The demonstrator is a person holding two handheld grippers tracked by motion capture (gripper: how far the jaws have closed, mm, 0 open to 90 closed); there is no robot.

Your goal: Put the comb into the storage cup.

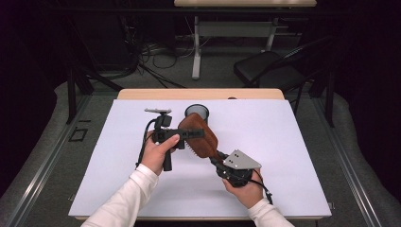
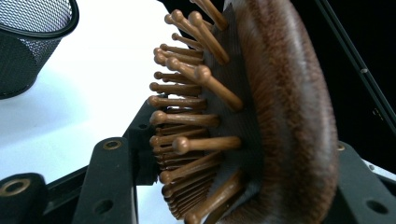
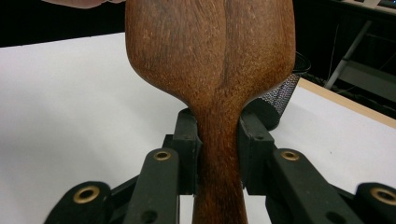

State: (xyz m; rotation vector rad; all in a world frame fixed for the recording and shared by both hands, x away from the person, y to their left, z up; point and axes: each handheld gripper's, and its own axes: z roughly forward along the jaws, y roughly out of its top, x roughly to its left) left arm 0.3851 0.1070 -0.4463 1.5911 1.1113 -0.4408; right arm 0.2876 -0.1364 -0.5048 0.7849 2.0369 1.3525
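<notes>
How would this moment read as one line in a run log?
left gripper: shut on hairbrush head | right gripper: shut on its handle | mesh cup: behind

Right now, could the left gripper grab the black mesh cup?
Probably not yet. The left gripper is shut on the wooden hairbrush head, so its jaws are full. The mesh cup stands just behind the brush with bare table beside it, so the cup looks reachable once the brush is let go.

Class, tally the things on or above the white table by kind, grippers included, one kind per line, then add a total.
Wooden hairbrush: 1
Black mesh cup: 1
Grippers, left gripper and right gripper, both shut on the brush: 2
Total: 4
</notes>
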